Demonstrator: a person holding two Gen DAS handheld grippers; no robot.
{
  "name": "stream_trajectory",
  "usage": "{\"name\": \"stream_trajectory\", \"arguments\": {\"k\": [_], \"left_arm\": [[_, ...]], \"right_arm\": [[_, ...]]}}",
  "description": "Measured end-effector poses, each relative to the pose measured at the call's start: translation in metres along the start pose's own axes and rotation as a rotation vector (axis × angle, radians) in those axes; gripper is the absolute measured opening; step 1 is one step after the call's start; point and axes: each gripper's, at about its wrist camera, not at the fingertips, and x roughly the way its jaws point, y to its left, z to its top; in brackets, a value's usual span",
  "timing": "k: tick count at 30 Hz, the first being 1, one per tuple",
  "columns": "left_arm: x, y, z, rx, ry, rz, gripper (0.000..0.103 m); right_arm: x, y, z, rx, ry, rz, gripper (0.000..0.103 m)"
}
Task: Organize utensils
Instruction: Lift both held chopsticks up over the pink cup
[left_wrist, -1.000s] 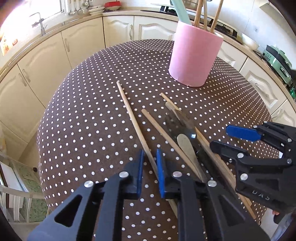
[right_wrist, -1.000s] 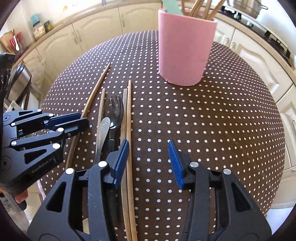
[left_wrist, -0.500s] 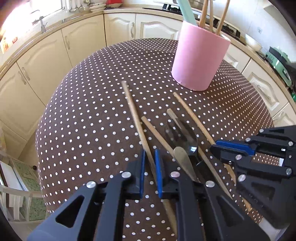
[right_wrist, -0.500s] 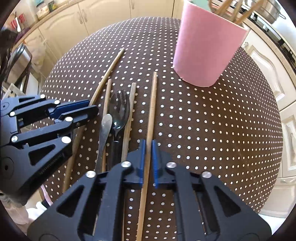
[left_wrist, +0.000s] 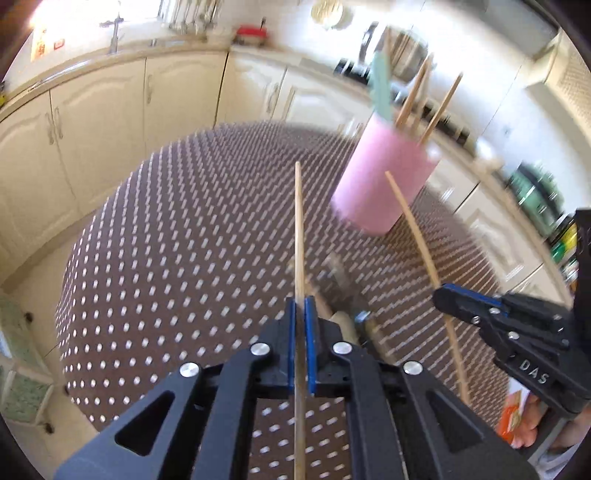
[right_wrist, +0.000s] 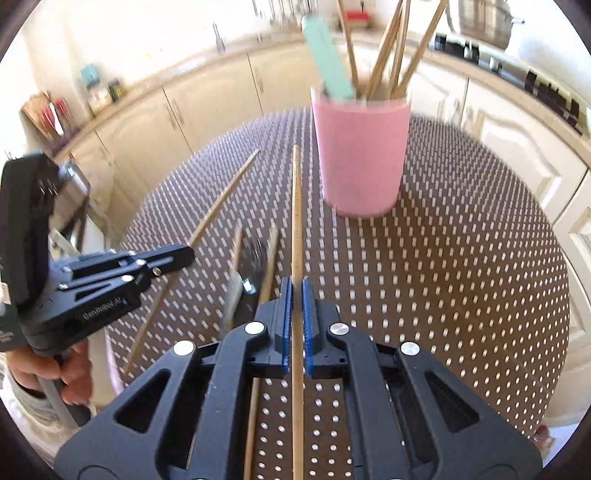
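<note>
My left gripper (left_wrist: 301, 306) is shut on a wooden chopstick (left_wrist: 299, 229) and holds it above the dotted table, pointing toward the pink holder (left_wrist: 384, 181). My right gripper (right_wrist: 296, 291) is shut on another wooden chopstick (right_wrist: 296, 206), also lifted, aimed at the pink holder (right_wrist: 360, 155). The holder stands upright with several chopsticks and a mint-green handle (right_wrist: 328, 62) in it. Each gripper shows in the other's view: the right one (left_wrist: 443, 295) and the left one (right_wrist: 184, 253). Two chopsticks (right_wrist: 271, 254), a black fork (right_wrist: 255, 251) and a spoon (right_wrist: 232, 291) lie on the table between the grippers.
The round table has a brown cloth with white dots (right_wrist: 461, 277). Cream kitchen cabinets (left_wrist: 92, 122) and a counter curve around behind it. A stovetop with a pot (right_wrist: 484, 18) is at the far right.
Both grippers have lifted their chopsticks off the table and tilted up toward the pink holder. One second ago the right gripper was open; it closed on its chopstick.
</note>
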Motion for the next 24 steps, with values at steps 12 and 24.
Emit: {"name": "stream_trajectory", "arguments": {"k": [12,24], "left_arm": [[-0.054,-0.060,0.033,0.130,-0.466,-0.292,0.005],[-0.049,-0.118,0.073,0.241,-0.807,-0.372,0.005]], "right_arm": [[-0.072,-0.001,0.030,0.055,-0.462,0.059,0.006],[-0.083,-0.025,0.069,0.114,-0.799,0.029,0.006]]}}
